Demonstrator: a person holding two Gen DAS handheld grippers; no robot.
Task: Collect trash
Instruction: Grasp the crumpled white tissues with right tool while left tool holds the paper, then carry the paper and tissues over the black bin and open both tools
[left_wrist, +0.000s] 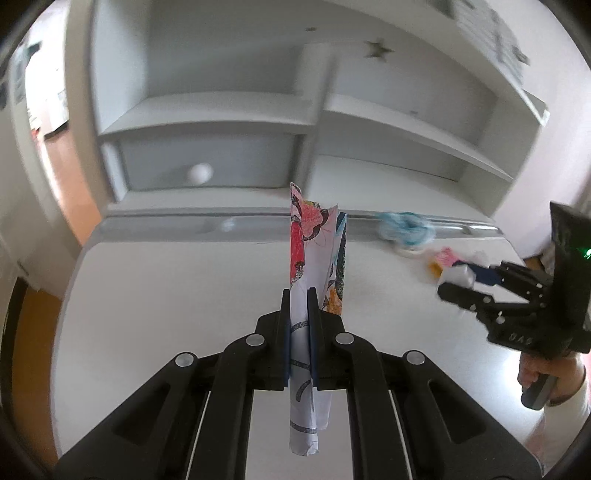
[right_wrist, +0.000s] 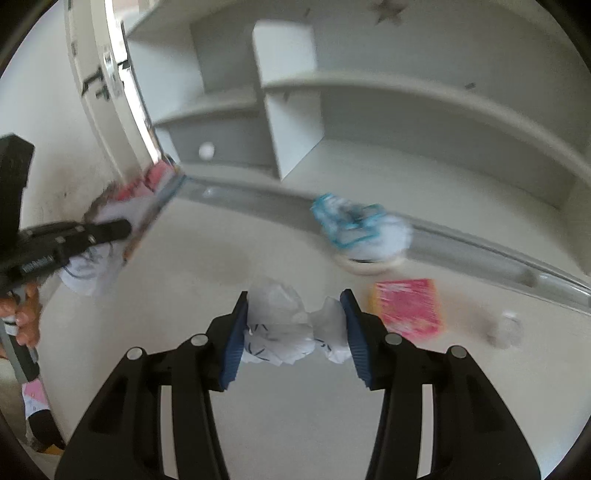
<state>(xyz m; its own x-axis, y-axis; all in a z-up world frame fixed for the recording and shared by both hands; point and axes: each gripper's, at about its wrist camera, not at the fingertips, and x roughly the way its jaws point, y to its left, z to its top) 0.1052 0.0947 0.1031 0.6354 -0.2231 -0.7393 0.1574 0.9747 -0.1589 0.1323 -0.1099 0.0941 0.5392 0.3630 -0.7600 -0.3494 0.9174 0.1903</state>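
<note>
With the left gripper (left_wrist: 299, 295) clamped on the folded printed paper (left_wrist: 317, 251) and the right gripper (right_wrist: 295, 302) clamped on the crumpled wad (right_wrist: 284, 328), lift both clear of the counter (right_wrist: 295, 406), grips firm.

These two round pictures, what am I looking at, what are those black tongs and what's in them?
A person holds a tool with black tongs in each hand, each carrying a wide-angle camera looking along its fingers. The left tongs are shut on a folded colourful paper. The right tongs grip a crumpled white paper. On the white desk lie a blue-and-white wad and a pink packet. Shelves stand behind.
</note>
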